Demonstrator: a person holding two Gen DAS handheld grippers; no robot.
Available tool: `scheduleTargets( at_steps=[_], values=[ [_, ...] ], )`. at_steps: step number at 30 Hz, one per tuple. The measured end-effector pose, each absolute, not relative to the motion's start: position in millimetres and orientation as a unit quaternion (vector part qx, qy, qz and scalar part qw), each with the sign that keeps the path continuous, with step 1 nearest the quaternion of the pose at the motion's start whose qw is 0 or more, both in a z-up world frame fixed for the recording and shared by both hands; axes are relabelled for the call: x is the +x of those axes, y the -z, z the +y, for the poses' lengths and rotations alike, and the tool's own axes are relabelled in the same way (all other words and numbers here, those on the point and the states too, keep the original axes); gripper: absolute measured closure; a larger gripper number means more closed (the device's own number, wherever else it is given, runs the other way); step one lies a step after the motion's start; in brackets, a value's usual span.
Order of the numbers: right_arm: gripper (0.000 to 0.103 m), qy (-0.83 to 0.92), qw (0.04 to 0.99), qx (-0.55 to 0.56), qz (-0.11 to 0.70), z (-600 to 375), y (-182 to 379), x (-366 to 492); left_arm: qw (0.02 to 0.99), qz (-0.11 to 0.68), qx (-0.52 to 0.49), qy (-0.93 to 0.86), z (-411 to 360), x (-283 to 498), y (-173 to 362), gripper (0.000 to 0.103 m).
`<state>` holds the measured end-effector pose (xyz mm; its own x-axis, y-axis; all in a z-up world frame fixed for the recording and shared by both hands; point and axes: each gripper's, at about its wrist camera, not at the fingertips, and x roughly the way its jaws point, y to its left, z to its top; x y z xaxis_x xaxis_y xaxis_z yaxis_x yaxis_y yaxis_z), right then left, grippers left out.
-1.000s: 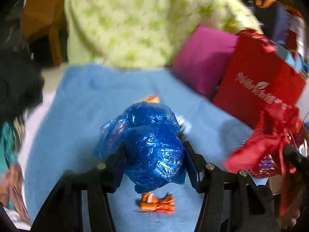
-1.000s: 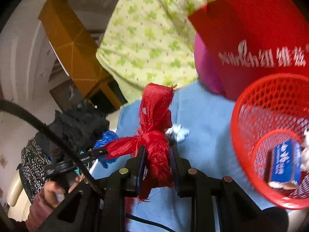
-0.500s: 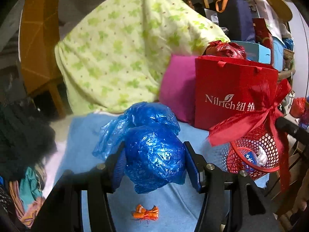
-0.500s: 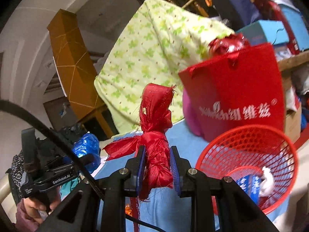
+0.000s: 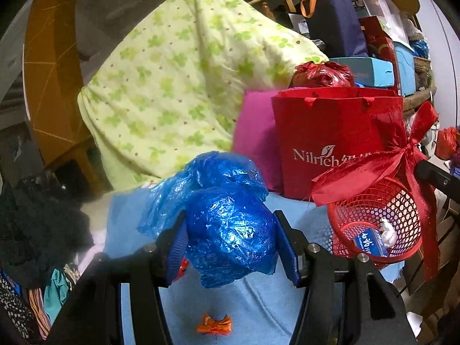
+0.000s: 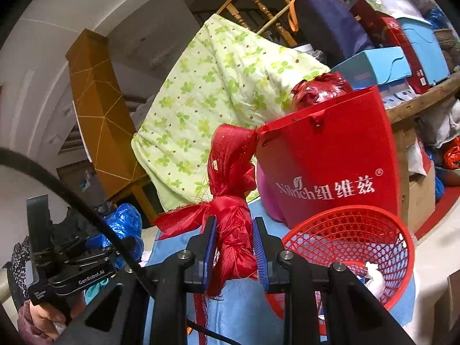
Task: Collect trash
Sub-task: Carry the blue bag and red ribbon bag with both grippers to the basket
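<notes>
My left gripper (image 5: 230, 238) is shut on a crumpled blue plastic bag (image 5: 227, 224) and holds it above the blue cloth (image 5: 258, 316). My right gripper (image 6: 234, 247) is shut on a red ribbon bow (image 6: 233, 201), held up left of the red mesh basket (image 6: 359, 238). The basket also shows in the left wrist view (image 5: 376, 230), with a blue packet (image 5: 369, 241) and white crumpled paper (image 5: 386, 230) inside. The ribbon bow shows there too (image 5: 396, 158). An orange wrapper (image 5: 214, 323) lies on the cloth below the left gripper.
A red Nilrich paper bag (image 5: 333, 141) and a pink cushion (image 5: 253, 143) stand behind the basket. A green-patterned quilt (image 5: 178, 86) hangs at the back. Dark clothes (image 5: 34, 230) pile at the left. Boxes (image 6: 388, 66) stack at the right.
Both grippers have risen and tilted up with their loads. The basket has come into the left wrist view, and the cloth and orange wrapper sit lower in frame.
</notes>
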<state>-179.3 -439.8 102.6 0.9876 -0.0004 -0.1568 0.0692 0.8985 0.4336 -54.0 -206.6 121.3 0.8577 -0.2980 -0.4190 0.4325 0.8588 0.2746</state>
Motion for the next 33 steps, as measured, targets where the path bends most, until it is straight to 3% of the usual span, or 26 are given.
scheduleTargets(
  at_steps=[33],
  values=[
    [0.076,0.074,0.958,0.276,0.034,-500,-93,-237,0.918,0.188,0.239,0.255,-302,-86,-111,0.044]
  ],
)
